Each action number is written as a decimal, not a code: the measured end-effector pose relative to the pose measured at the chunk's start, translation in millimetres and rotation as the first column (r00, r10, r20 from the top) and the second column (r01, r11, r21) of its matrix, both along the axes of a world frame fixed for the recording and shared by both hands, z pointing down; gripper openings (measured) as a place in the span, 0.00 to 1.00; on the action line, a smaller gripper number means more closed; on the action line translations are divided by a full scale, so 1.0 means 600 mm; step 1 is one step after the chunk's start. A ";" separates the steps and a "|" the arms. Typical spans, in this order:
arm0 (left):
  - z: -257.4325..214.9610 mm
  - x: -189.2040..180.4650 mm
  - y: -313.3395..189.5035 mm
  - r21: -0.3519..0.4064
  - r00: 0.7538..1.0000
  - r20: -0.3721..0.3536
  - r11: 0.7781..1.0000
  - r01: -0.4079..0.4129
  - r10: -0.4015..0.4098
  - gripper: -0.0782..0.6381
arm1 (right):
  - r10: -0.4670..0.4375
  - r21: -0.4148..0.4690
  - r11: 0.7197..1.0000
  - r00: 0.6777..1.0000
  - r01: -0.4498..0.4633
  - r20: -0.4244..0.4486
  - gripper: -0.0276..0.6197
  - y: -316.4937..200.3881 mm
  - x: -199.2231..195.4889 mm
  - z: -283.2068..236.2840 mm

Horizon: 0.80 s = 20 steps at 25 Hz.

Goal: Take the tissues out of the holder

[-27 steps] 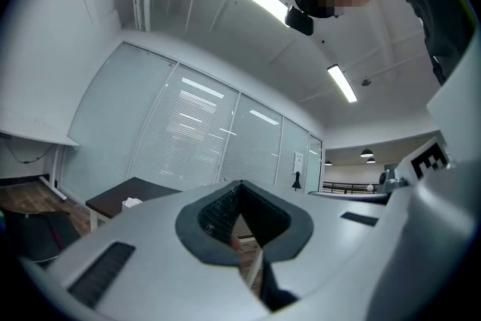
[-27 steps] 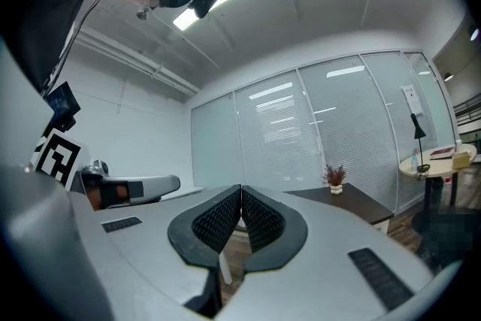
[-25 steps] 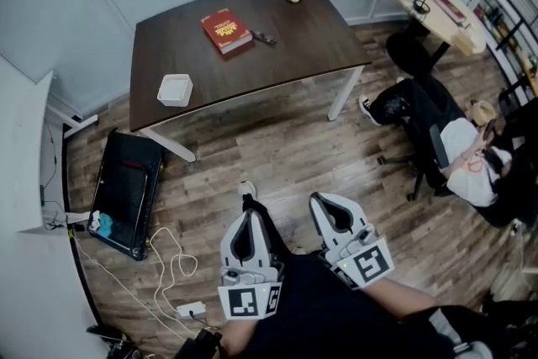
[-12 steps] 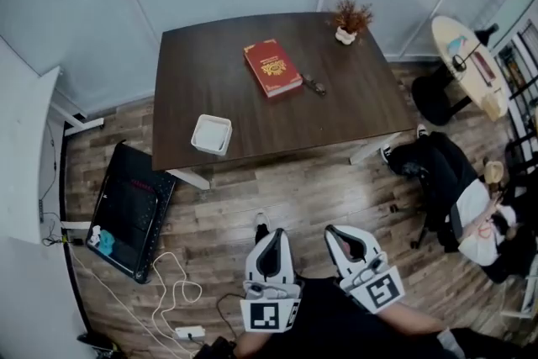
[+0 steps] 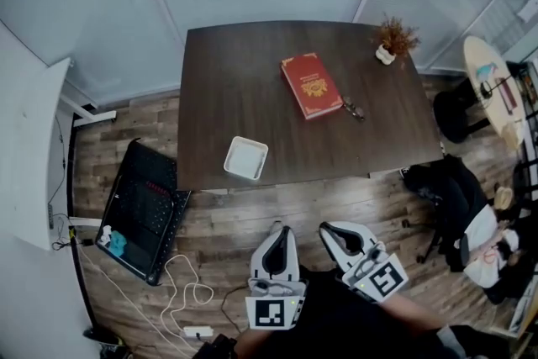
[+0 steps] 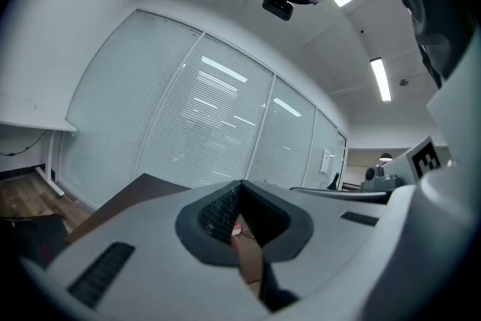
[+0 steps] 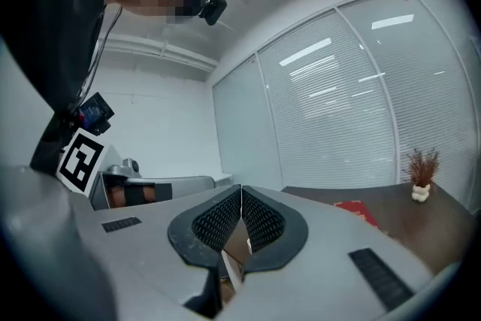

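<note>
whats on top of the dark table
On the table: a white holder near the front edge, a red book, a small dark item beside it, a potted plant. The holder's contents are too small to tell.

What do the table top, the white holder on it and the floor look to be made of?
Table top: dark brown wood or wood-look laminate, matte, with an even tone and little glare.
White holder: probably plastic or glazed ceramic, smooth and plain white; too small to tell which.
Floor: wood or wood-look planks, with visible board seams and mixed brown tones.
</note>
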<state>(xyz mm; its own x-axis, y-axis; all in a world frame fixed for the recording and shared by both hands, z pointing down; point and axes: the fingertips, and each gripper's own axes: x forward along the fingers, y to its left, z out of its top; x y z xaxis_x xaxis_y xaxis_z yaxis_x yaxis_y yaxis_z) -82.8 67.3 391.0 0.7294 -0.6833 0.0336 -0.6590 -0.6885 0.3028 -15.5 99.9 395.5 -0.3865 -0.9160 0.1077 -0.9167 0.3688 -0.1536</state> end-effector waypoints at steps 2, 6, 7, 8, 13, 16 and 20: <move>0.004 -0.008 -0.026 -0.011 1.000 0.005 1.000 0.007 -0.007 0.10 | -0.023 0.017 1.000 1.000 0.023 -0.018 0.06 -0.028 -0.008 -0.002; 0.004 -0.009 -0.067 -0.025 1.000 -0.020 1.000 0.010 -0.010 0.10 | -0.016 -0.038 0.999 0.998 0.014 -0.060 0.06 -0.082 -0.004 0.016; 0.005 -0.006 -0.071 -0.012 1.000 -0.001 1.000 0.003 -0.003 0.10 | 0.002 -0.052 0.999 0.999 -0.005 -0.054 0.06 -0.095 0.000 0.018; 0.007 -0.002 -0.074 0.000 1.000 0.024 1.000 -0.001 0.001 0.10 | 0.017 -0.058 0.998 0.999 -0.019 -0.042 0.06 -0.105 0.004 0.018; 0.007 0.004 -0.105 -0.016 0.999 0.027 0.999 0.037 -0.036 0.10 | -0.015 -0.057 0.998 1.000 0.013 -0.021 0.06 -0.140 0.004 0.020; 0.008 0.003 -0.120 -0.018 0.996 0.043 0.996 0.083 -0.083 0.10 | -0.066 -0.078 0.995 0.996 0.061 -0.052 0.06 -0.167 0.000 0.028; 0.000 -0.016 -0.132 -0.008 0.984 0.067 0.986 0.168 -0.167 0.10 | -0.218 -0.052 0.975 0.972 0.215 -0.081 0.06 -0.192 -0.013 0.029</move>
<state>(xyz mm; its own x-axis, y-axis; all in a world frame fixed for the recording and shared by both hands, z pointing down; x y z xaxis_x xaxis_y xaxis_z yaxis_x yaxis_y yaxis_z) -92.5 -11.6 391.1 0.6002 -0.7950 0.0877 -0.7837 -0.5627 0.2631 -23.2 -15.1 412.9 -0.5629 -0.8053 0.1861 -0.8262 0.5548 -0.0980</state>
